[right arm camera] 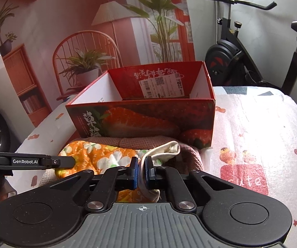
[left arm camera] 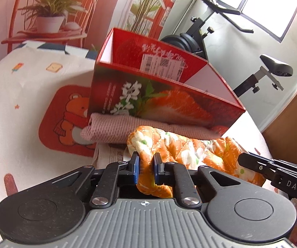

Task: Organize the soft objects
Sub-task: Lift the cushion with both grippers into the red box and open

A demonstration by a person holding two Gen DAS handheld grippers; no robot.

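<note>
Left gripper (left arm camera: 146, 166) clamped on orange floral cloth (left arm camera: 189, 150); right gripper (right arm camera: 141, 170) pinched shut on its cream edge (right arm camera: 165, 150); cloth draped over pink knit (left arm camera: 111, 127), before open strawberry box (left arm camera: 169, 95), on patterned cover (right arm camera: 262, 128).

"DAS" on right claw (left arm camera: 243, 161); "GenRobot.AI" on left claw (right arm camera: 65, 162); "cute" on red patch (right arm camera: 244, 178) of tablecloth.
</note>
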